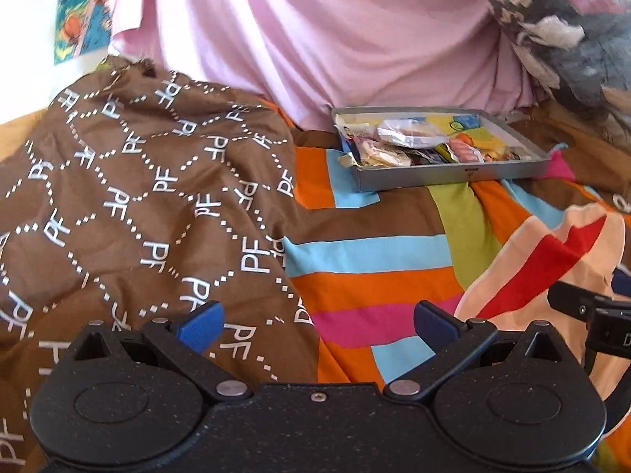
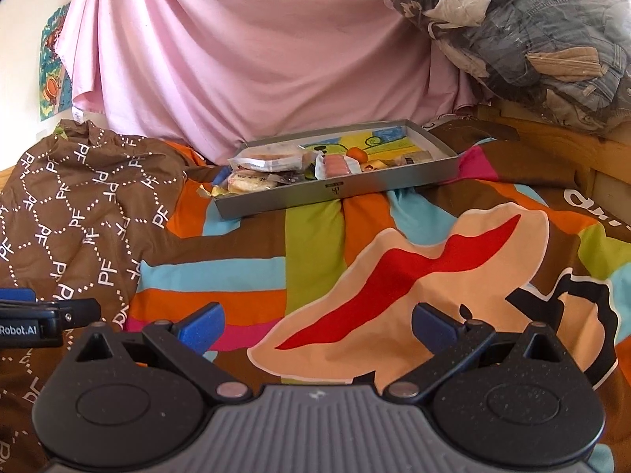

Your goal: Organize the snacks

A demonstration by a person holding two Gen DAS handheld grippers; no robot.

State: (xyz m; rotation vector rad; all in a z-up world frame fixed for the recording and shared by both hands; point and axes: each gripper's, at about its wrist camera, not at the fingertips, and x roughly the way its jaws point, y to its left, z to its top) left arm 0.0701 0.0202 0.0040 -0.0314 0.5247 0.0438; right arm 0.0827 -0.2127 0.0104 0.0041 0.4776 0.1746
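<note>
Snacks (image 2: 276, 165) lie heaped in a shallow grey tray (image 2: 339, 193) that rests on a bed covered by a striped, multicoloured blanket (image 2: 236, 272). Most packets crowd the tray's left end; a pink-orange packet (image 2: 337, 165) sits nearer its middle. Behind the tray hangs a pink sheet (image 2: 244, 59); left of it lies a brown cloth printed with "PF" (image 1: 138, 197). Both the left gripper (image 1: 318, 325) and the right gripper (image 2: 317, 325) hover well short of the tray, fingers spread apart and empty.

Bright, even daylight; soft shadows; slight overall softness; strong fisheye bending, dark vignette at corners.
</note>
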